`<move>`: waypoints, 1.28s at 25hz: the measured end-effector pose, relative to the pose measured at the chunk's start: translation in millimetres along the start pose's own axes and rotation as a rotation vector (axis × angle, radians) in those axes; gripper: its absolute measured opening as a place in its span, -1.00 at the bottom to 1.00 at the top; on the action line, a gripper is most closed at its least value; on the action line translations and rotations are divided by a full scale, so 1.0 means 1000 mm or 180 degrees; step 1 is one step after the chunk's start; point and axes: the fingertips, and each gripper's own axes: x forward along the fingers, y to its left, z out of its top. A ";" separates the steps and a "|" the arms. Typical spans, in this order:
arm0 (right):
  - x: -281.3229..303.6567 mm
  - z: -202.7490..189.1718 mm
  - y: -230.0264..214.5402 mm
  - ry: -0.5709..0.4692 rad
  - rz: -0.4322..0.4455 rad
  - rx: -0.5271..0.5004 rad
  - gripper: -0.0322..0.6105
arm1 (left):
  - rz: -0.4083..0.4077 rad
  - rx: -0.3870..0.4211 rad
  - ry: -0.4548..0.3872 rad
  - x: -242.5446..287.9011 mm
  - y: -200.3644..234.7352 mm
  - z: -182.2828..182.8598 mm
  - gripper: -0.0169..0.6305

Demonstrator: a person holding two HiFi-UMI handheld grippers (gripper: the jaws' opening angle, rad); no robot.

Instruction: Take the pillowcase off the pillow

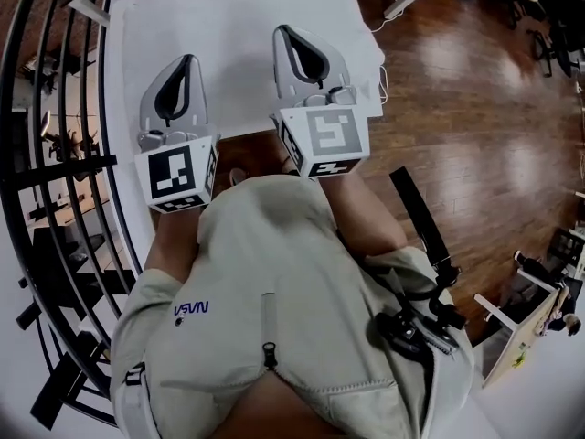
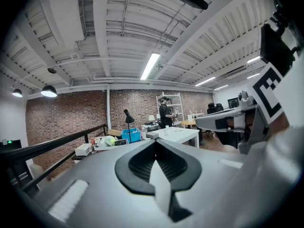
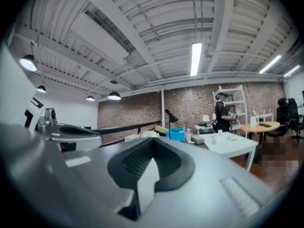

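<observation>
No pillow or pillowcase shows in any view. In the head view my left gripper (image 1: 189, 59) and my right gripper (image 1: 281, 29) are held side by side at chest height, over the near edge of a white table (image 1: 228, 7). Both point away from me, roughly level. In the left gripper view the jaws of the left gripper (image 2: 155, 141) meet with nothing between them. The right gripper (image 3: 153, 140) looks the same in its own view, shut and empty. Each gripper shows at the edge of the other's view.
A black railing (image 1: 55, 154) runs down the left, and wooden floor (image 1: 475, 108) lies to the right. Ahead stand a brick wall (image 2: 71, 118), a white table (image 2: 178, 134), a blue box (image 2: 134, 134) and a person (image 3: 221, 110) at shelves. A round wooden table (image 3: 263, 126) stands far right.
</observation>
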 end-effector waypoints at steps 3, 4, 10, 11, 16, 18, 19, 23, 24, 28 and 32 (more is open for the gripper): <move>-0.009 -0.001 -0.007 -0.0007 0.0007 0.0057 -0.89 | -0.0022 0.0038 0.0019 -0.002 -0.013 0.002 -0.95; -0.012 -0.002 -0.008 -0.0004 0.0005 0.0073 -0.89 | -0.0028 0.0050 0.0019 -0.003 -0.016 0.003 -0.95; -0.031 -0.008 -0.020 0.0043 -0.0059 0.0056 -0.89 | 0.0026 -0.0016 -0.0002 -0.016 -0.024 -0.004 -0.95; -0.033 -0.010 -0.021 0.0055 -0.0063 0.0058 -0.89 | 0.0031 -0.0026 -0.0001 -0.017 -0.025 -0.005 -0.95; -0.043 -0.019 -0.023 0.0100 -0.0056 0.0032 -0.89 | 0.0112 -0.0037 -0.0058 -0.020 -0.023 -0.002 -0.95; -0.048 -0.020 -0.023 0.0099 -0.0064 0.0040 -0.89 | 0.0122 -0.0060 -0.0038 -0.022 -0.024 -0.005 -0.95; -0.050 -0.020 -0.023 0.0103 -0.0078 0.0067 -0.89 | 0.0128 -0.0073 -0.0027 -0.023 -0.023 -0.007 -0.95; -0.055 -0.027 -0.019 0.0133 -0.0082 0.0087 -0.89 | 0.0129 -0.0077 -0.0008 -0.027 -0.022 -0.012 -0.95; -0.055 -0.029 -0.018 0.0145 -0.0080 0.0082 -0.89 | 0.0130 -0.0072 -0.0012 -0.029 -0.021 -0.012 -0.95; -0.055 -0.031 -0.014 0.0171 -0.0079 0.0004 -0.89 | 0.0132 -0.0063 0.0061 -0.036 -0.022 -0.019 -0.95; -0.059 -0.040 -0.016 0.0229 -0.0096 0.0005 -0.90 | 0.0129 -0.0098 0.0124 -0.040 -0.023 -0.032 -0.95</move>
